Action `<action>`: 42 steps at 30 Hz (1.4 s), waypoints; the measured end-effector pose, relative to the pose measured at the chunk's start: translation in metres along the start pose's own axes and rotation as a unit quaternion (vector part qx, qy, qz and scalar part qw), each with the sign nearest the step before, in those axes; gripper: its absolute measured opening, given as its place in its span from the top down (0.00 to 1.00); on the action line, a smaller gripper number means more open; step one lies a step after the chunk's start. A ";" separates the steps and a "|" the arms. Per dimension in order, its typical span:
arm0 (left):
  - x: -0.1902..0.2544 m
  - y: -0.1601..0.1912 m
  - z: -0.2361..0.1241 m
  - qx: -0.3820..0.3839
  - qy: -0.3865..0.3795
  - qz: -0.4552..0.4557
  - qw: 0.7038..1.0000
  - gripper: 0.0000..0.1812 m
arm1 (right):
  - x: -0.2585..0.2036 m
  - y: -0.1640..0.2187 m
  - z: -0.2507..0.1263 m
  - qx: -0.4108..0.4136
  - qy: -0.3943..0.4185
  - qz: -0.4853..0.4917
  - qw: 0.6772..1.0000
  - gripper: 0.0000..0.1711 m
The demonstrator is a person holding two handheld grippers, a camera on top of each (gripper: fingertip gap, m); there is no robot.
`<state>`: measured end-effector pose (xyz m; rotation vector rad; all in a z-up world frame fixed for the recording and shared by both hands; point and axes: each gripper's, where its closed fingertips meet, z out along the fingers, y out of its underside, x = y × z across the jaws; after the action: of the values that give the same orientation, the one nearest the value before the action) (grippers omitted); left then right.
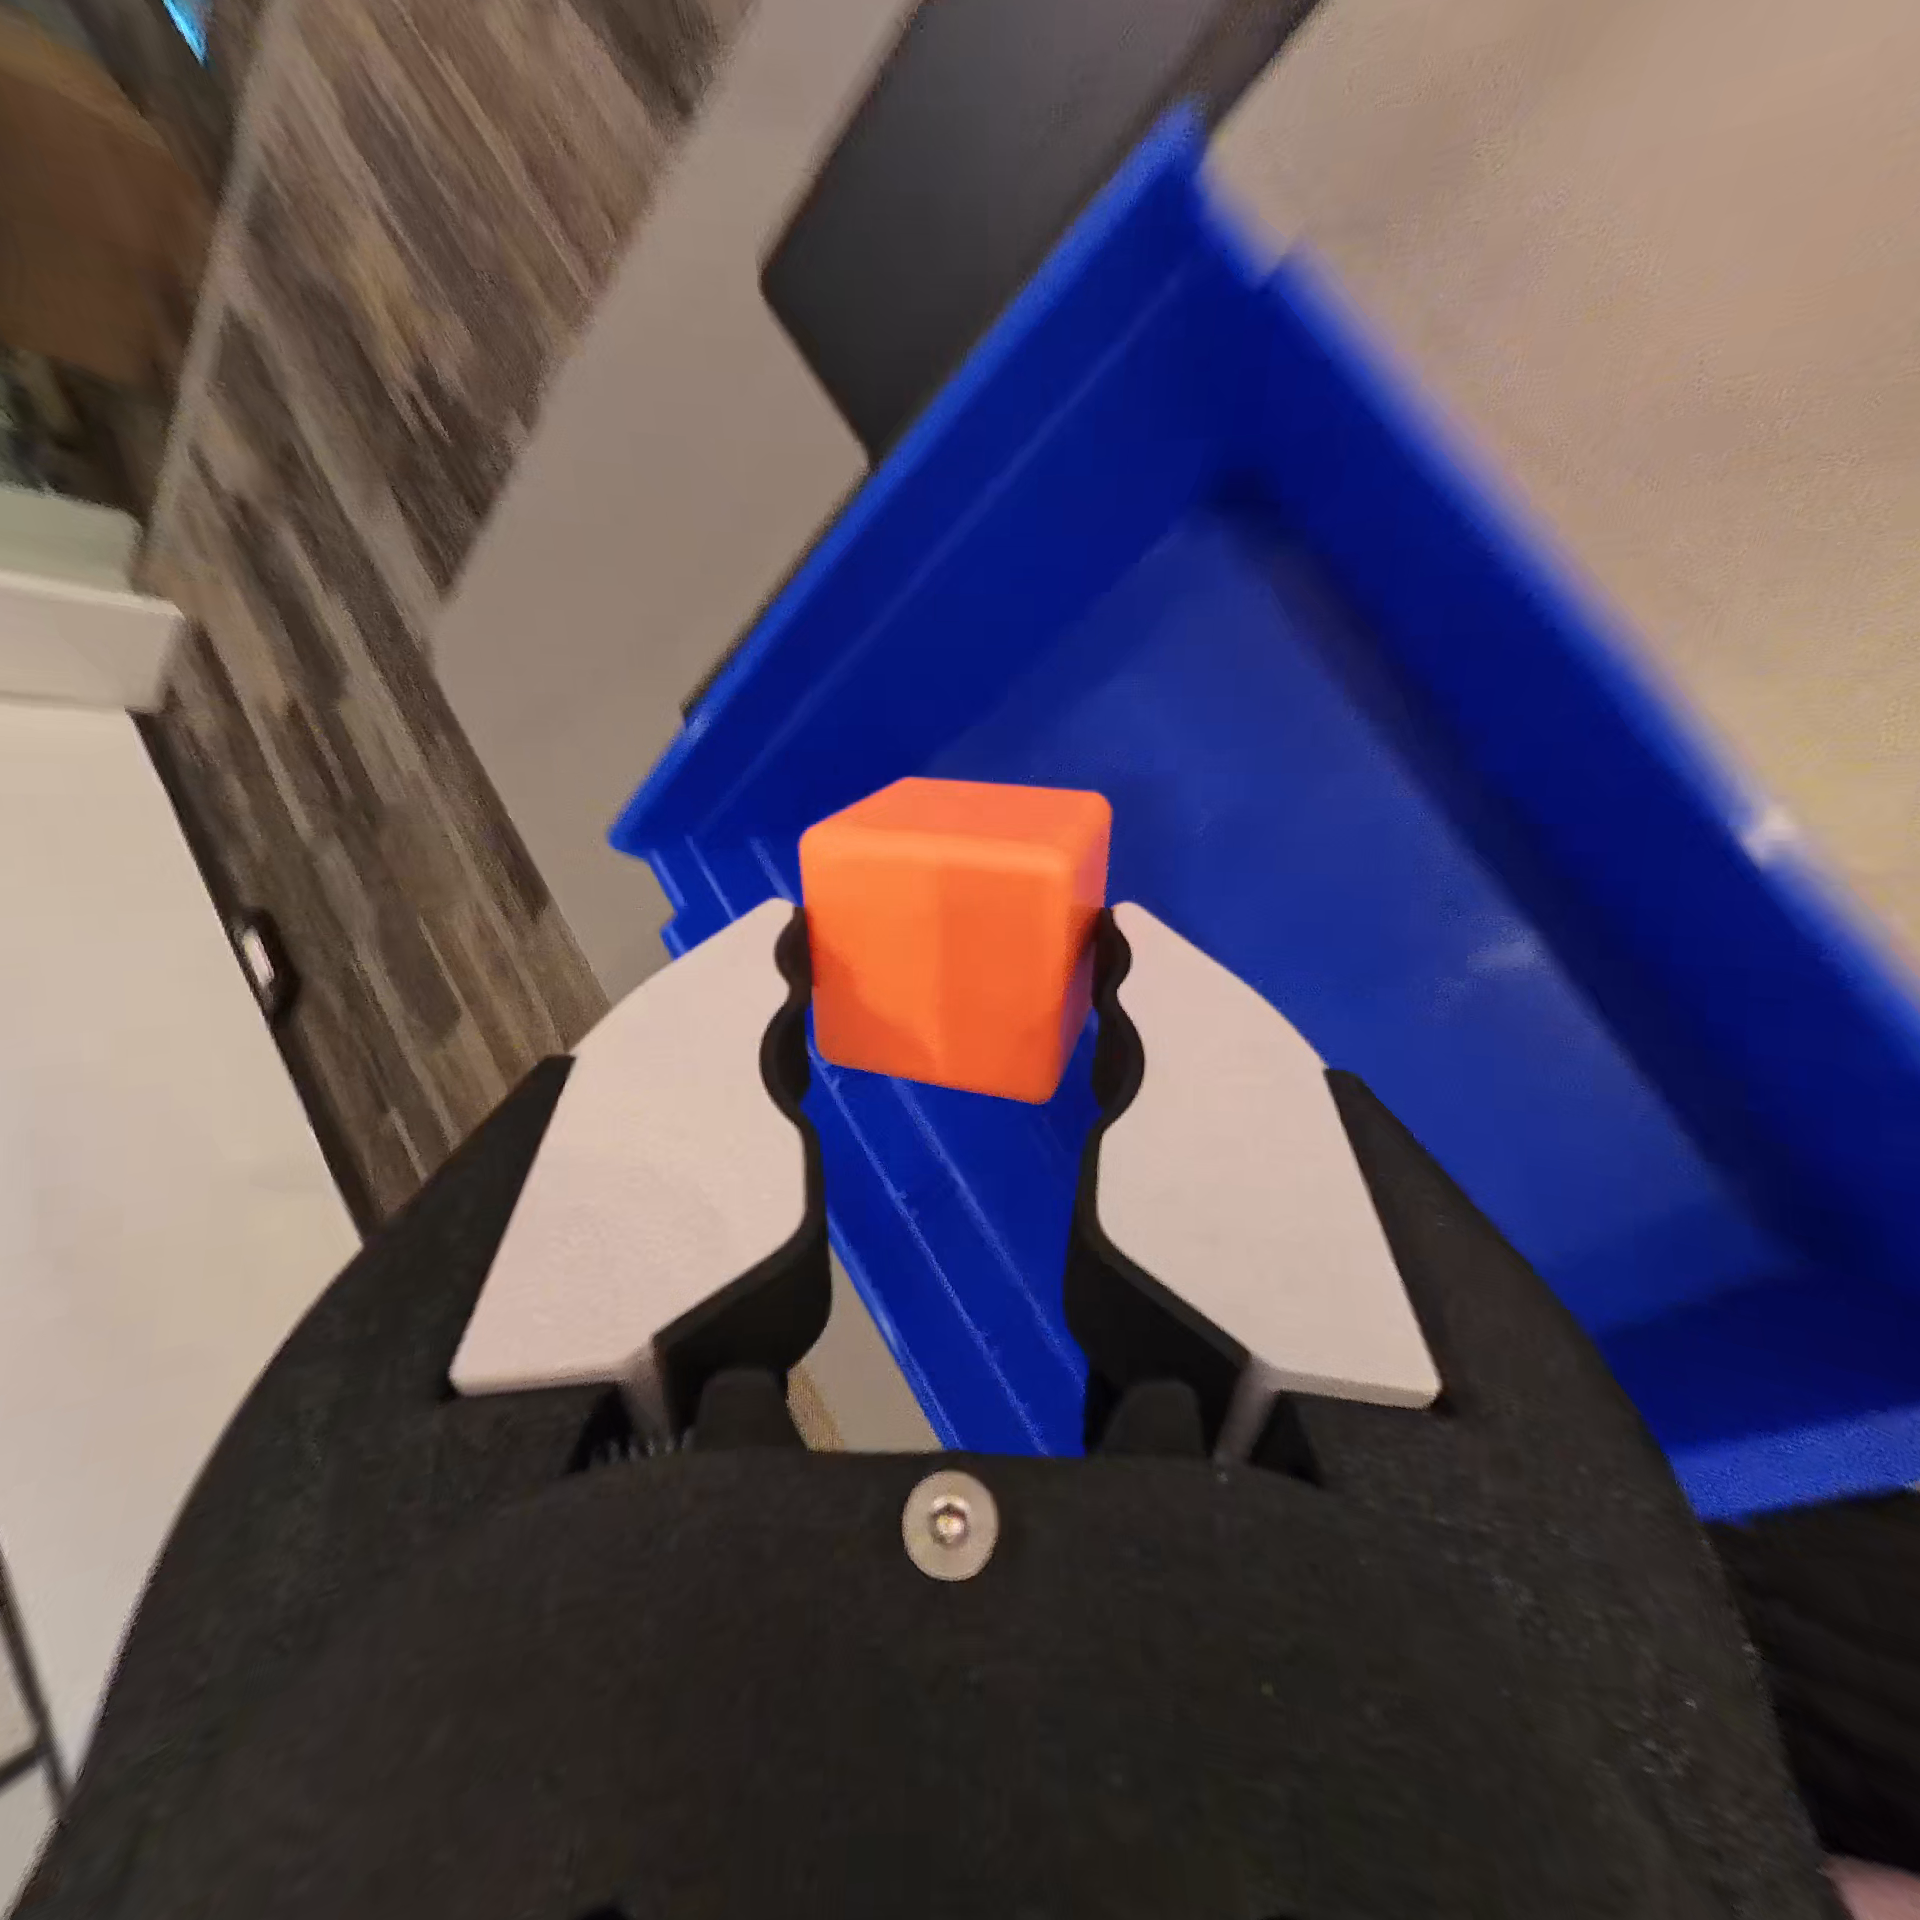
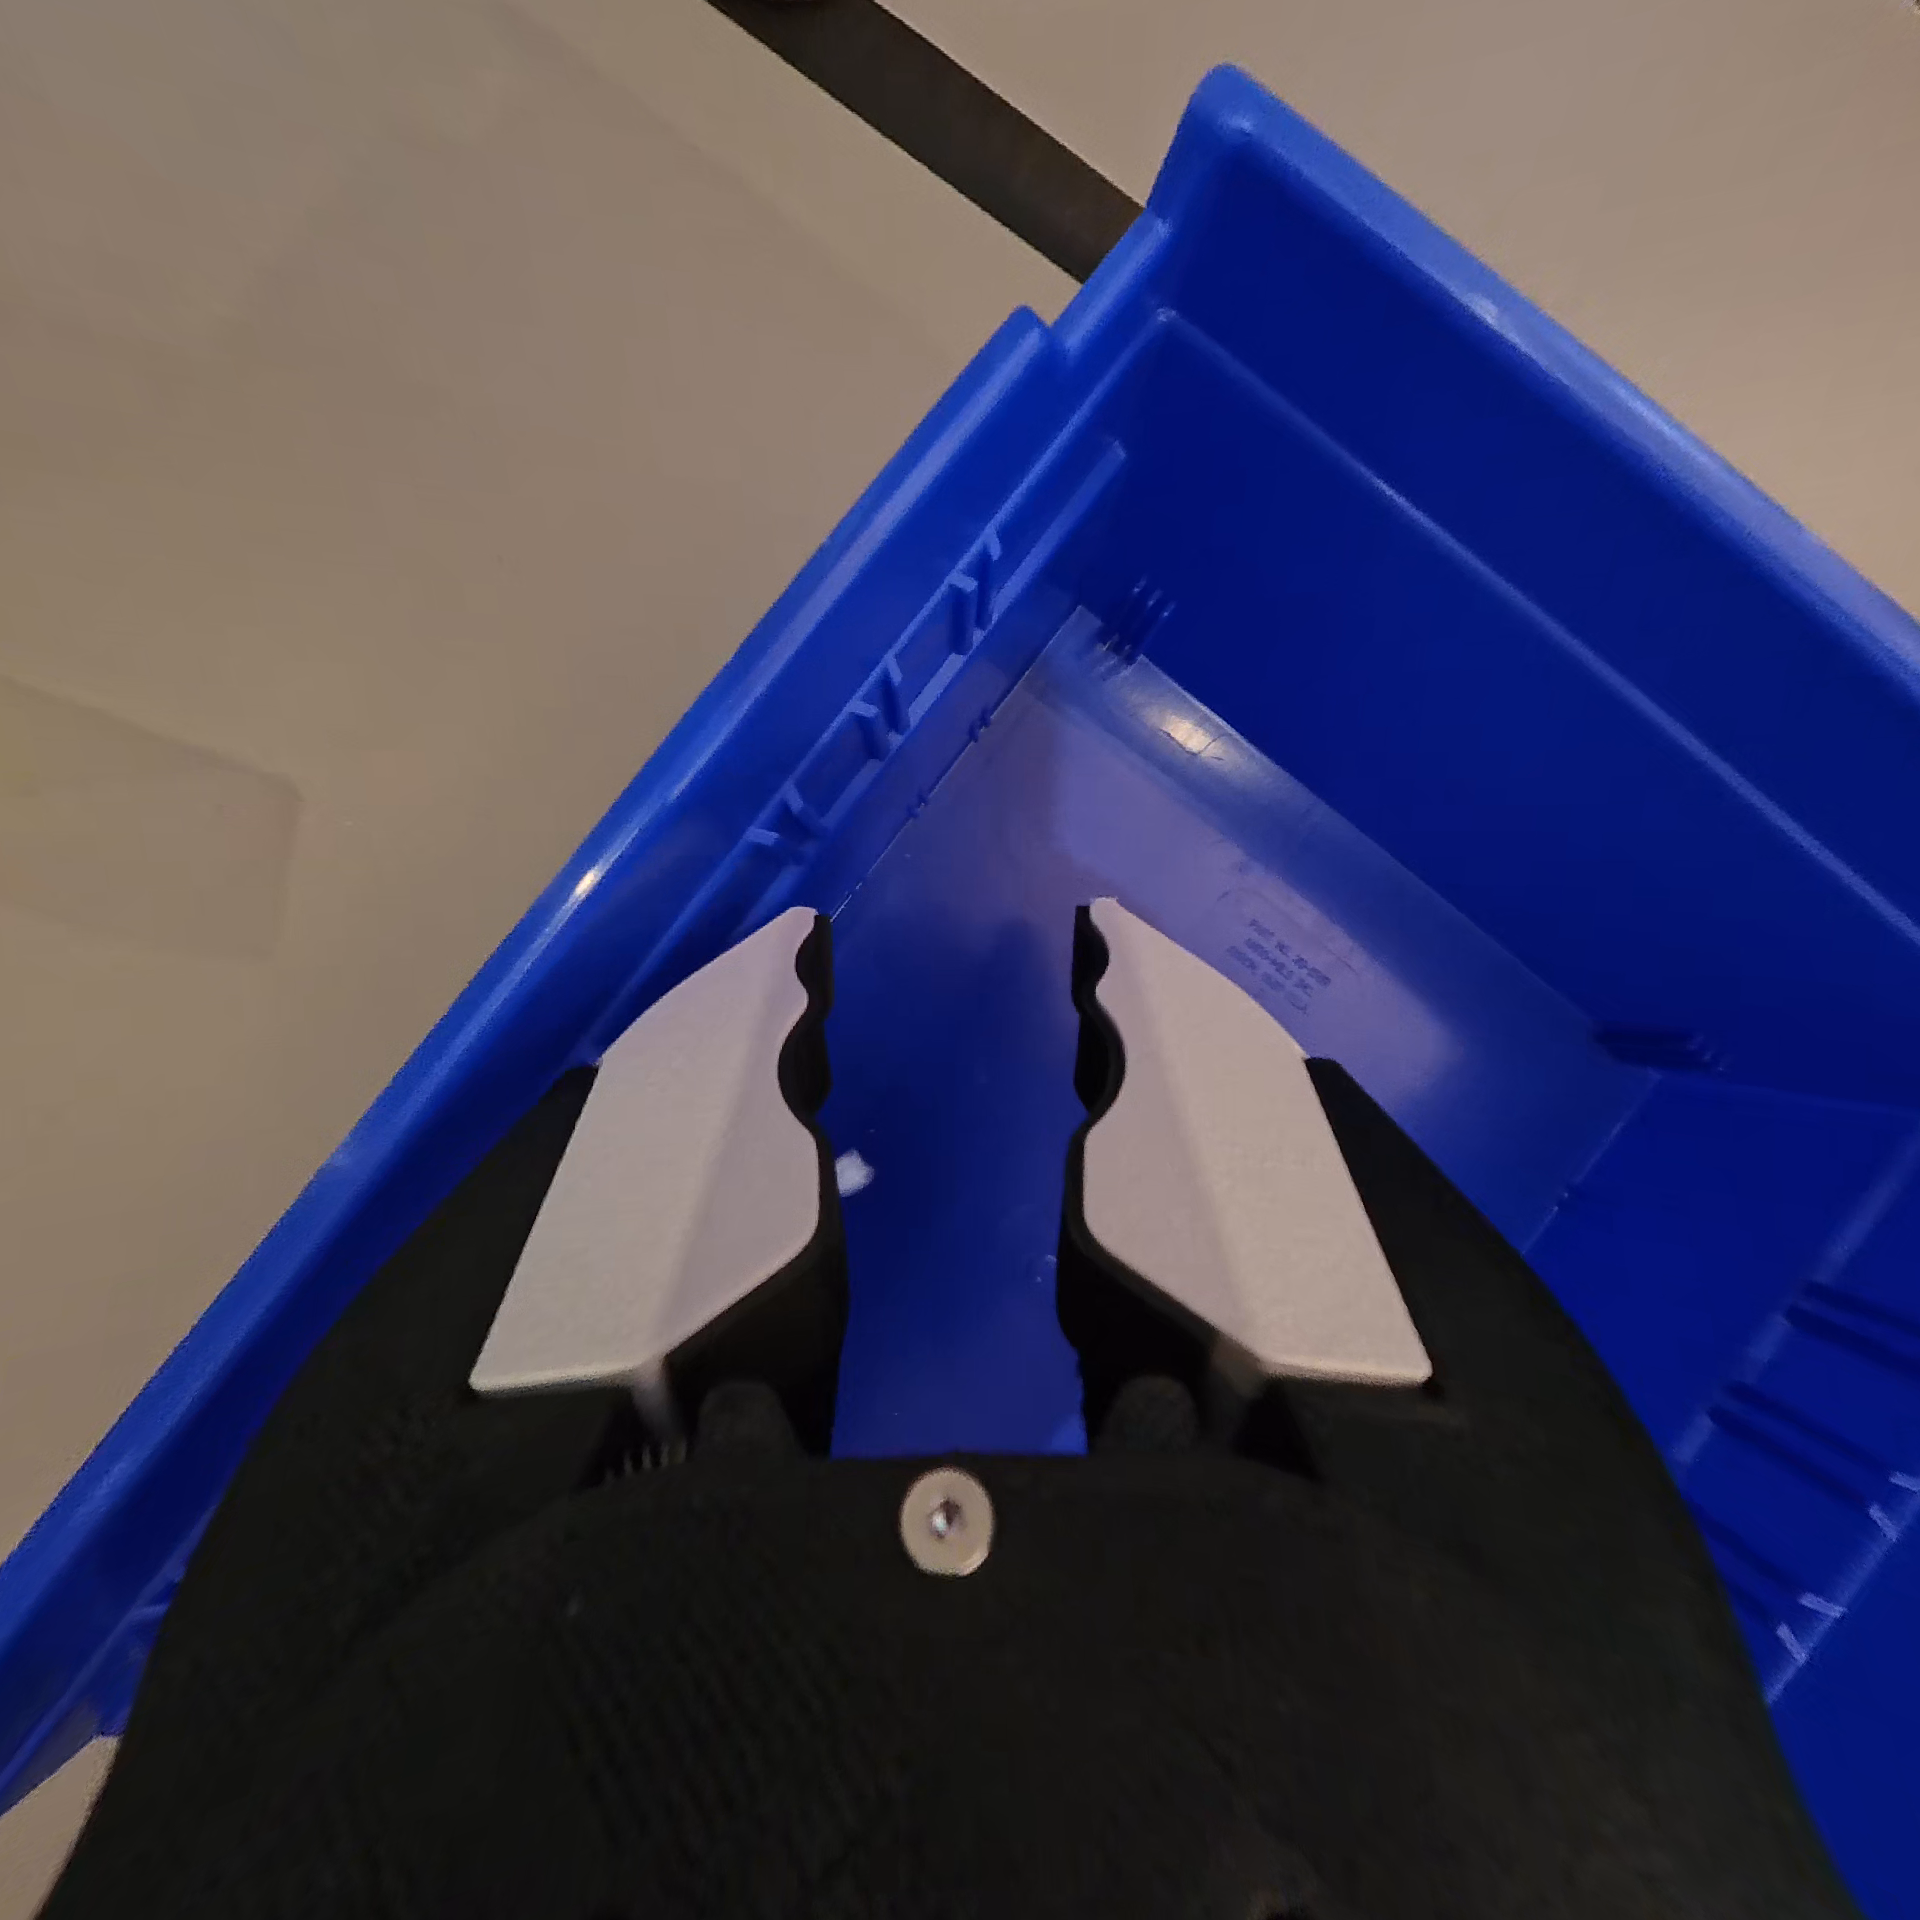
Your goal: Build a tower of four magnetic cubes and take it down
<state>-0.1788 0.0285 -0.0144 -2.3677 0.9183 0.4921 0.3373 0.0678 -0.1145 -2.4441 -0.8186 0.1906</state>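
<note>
Left tool (image 1: 951, 940) pinches an orange magnetic cube (image 1: 951, 935) at its very tips, jaws pressed on two opposite faces, so the cube's other faces stay free. It hangs over the near rim of a blue plastic bin (image 1: 1403, 831) that sits on the pale surface (image 1: 1610, 260), probably on its way in or out. Right tool (image 2: 951, 935) holds nothing: jaws parted about a cube's width, tips down inside the bin (image 2: 1455, 468) above its bare floor. No other cubes are in view, so progress is hard to judge.
</note>
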 end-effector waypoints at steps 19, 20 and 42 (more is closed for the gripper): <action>0.226 -0.147 -0.091 0.167 0.167 0.105 0.966 0.72 | -0.004 -0.003 -0.002 -0.002 0.003 -0.008 1.000 0.73; 0.228 -0.148 -0.091 0.166 0.170 0.104 0.966 0.72 | -0.004 -0.002 -0.002 -0.005 0.005 -0.010 1.000 0.73; 0.220 -0.151 -0.091 0.170 0.129 0.105 0.971 0.59 | -0.001 0.003 0.000 -0.021 0.012 -0.014 1.000 0.73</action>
<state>0.0931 -0.0438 -0.0014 -2.0609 1.2699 0.0903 0.3384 0.0654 -0.1163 -2.4685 -0.8530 0.1338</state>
